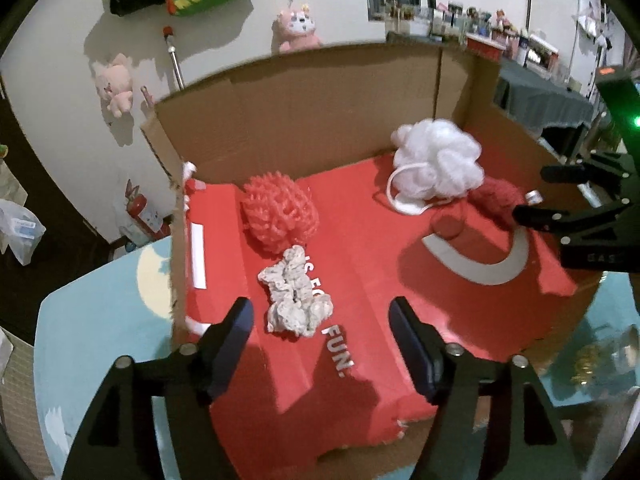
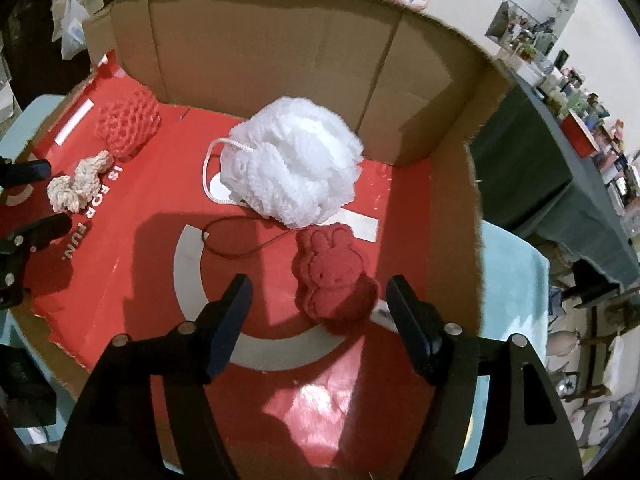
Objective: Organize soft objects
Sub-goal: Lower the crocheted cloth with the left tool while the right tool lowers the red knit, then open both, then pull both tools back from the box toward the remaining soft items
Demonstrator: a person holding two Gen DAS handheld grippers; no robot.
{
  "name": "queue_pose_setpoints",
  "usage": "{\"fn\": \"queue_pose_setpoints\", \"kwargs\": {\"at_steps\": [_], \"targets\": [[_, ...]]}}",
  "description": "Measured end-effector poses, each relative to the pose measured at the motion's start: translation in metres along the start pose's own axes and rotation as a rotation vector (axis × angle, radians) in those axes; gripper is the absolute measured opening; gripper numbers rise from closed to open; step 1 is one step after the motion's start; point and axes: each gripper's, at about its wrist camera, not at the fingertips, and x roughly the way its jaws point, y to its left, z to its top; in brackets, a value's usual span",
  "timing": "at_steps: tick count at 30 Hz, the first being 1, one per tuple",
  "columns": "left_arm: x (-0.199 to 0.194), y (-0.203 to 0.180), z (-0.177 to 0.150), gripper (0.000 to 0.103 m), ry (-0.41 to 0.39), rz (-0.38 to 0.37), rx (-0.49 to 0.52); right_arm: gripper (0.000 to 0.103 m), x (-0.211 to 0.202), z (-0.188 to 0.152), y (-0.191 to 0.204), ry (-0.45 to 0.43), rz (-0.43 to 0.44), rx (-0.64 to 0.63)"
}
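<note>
Both the left gripper (image 1: pixel 320 326) and right gripper (image 2: pixel 318 306) hang with jaws wide apart, holding nothing. In the cardboard box (image 2: pixel 260 52), white lettering reads "IS FOR FUN." Four soft things lie there: one cream scrunchie (image 1: pixel 294 294), one red bunny sponge (image 2: pixel 332 276), one coral mesh puff (image 1: pixel 280 214), one white loofah (image 2: pixel 292 168).

Light-blue table (image 1: pixel 100 320) — cardboard box (image 1: pixel 304 112) w/ red floor on it.

White wall (image 1: pixel 60 60), cluttered shelf (image 1: pixel 480 20), blue table (image 1: pixel 100 320)
</note>
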Motion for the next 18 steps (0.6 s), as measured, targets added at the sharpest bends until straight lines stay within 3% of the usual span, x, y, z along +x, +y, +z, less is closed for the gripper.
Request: {"fn": "queue_pose_setpoints", "kwargs": {"at_steps": [5, 18], "targets": [[-0.038, -0.003, -0.002, 0.088, -0.085, -0.007, -0.016, 0.070, -0.027, 0.001, -0.017, -0.039, 0.009, 0.037], [-0.160, -0.018, -0.034, 0.103, -0.362, -0.039, -0.082, 0.081, -0.133, -0.031, -0.026, -0.265, 0.064, 0.117]]}}
